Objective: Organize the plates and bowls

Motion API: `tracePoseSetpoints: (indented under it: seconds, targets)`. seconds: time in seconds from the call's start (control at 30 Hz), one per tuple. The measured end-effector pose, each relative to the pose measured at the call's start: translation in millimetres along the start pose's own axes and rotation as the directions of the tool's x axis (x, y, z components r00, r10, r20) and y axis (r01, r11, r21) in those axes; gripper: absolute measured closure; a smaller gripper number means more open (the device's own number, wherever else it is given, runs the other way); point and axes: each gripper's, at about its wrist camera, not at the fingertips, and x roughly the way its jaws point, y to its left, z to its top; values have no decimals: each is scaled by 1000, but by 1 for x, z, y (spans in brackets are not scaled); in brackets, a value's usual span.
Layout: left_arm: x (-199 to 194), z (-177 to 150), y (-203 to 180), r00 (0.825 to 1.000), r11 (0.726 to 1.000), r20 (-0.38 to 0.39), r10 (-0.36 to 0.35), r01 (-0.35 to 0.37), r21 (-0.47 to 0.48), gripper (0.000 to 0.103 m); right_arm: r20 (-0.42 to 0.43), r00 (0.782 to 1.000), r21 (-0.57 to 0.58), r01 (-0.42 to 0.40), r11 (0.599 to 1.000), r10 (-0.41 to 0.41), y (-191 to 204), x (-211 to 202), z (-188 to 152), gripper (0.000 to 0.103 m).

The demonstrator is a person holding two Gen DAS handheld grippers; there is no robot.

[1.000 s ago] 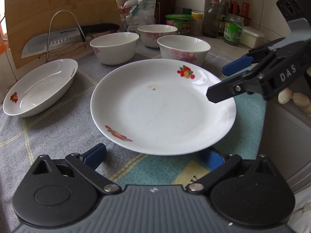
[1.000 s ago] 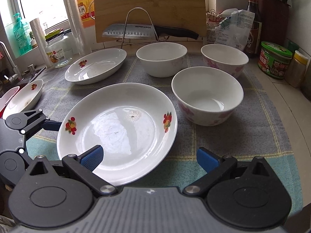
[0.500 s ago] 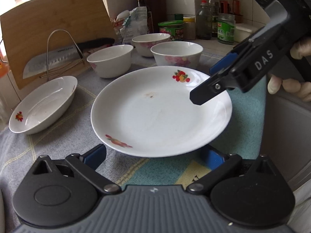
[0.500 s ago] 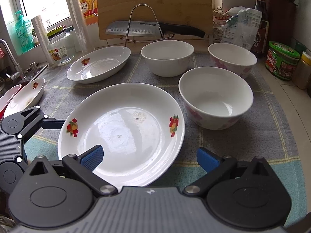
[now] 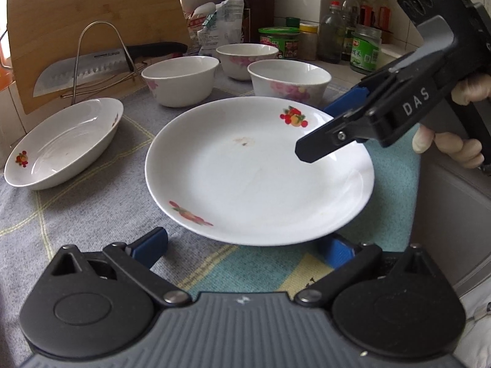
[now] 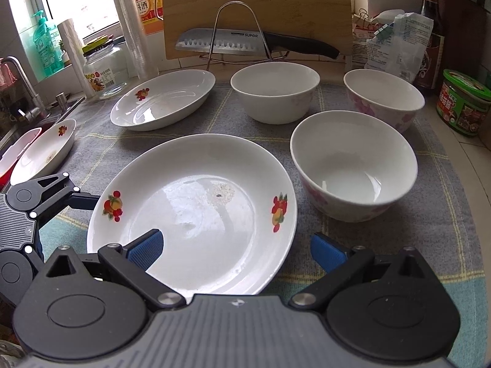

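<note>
Lay on a grey checked cloth (image 6: 383, 239), backed by a cutting board (image 6: 257, 3) leaning upright with a knife (image 6: 245, 43) in a wire rack before it. Centred there: round plate (image 6: 196, 214), fruit-printed, rim seemingly raised off the cloth in the left view. Just right of it, a flowered bowl (image 6: 353, 165); behind, two more bowls (image 6: 274, 92), well apart from the plate. Left, an oval dish (image 6: 162, 99); further left, another dish (image 6: 46, 150) partly cut off near the sink. Jars and bottles (image 5: 365, 46) crowded at the right, labels hard to read. Right gripper (image 6: 234, 247) spread wide across the plate's near edge, one finger over the rim, grasping nothing. Left gripper (image 5: 242, 245) likewise spread, its right finger half hidden under the plate.
</note>
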Motion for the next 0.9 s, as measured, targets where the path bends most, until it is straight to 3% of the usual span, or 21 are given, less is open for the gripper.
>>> tracePoseSetpoints:
  seconds: [0.9]
  targets:
    - [3, 4, 12, 992, 986, 29, -120, 116, 119, 1, -39, 996, -4, -84, 996, 84, 1, 28, 18, 0]
